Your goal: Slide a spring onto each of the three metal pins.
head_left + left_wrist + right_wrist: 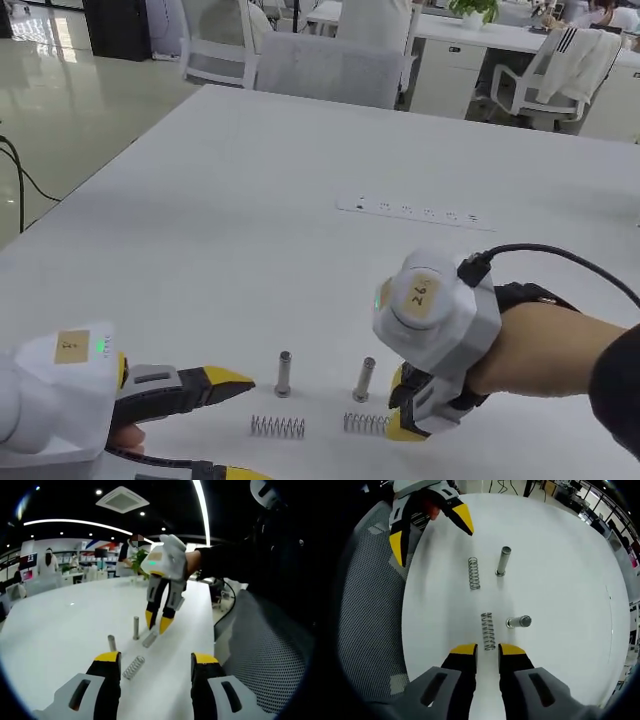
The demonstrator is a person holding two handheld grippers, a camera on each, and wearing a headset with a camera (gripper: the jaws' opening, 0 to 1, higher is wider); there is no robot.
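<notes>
Scene: a white worktop (300, 180) in an open office, with two metal pins and two springs near its front edge.
Left pin (284, 373): stands upright on its base, shaft bare.
Right pin (365, 380): stands upright beside the left pin, a little apart from it, shaft bare.
Left spring (277, 427): lies flat on the worktop just in front of the left pin, not touching it.
Right spring (366, 424): lies flat in front of the right pin, in line with the left spring, a gap between the two.
Left tool (245, 428): at the lower left, yellow-tipped jaws released and spread wide, pointing toward the left spring and apart from it.
Right tool (488, 650): held by a hand (530, 345) and tipped down at the right spring. Its jaws are parted only narrowly, and the spring's near end lies in the gap between the tips. In the right gripper view, worktop shows on both sides of the coil, so it is not clenched.
Power strip (415, 211): white, lying farther back on the worktop, well apart from the pins.
Background: office chairs (330, 65) stand beyond the far edge.
</notes>
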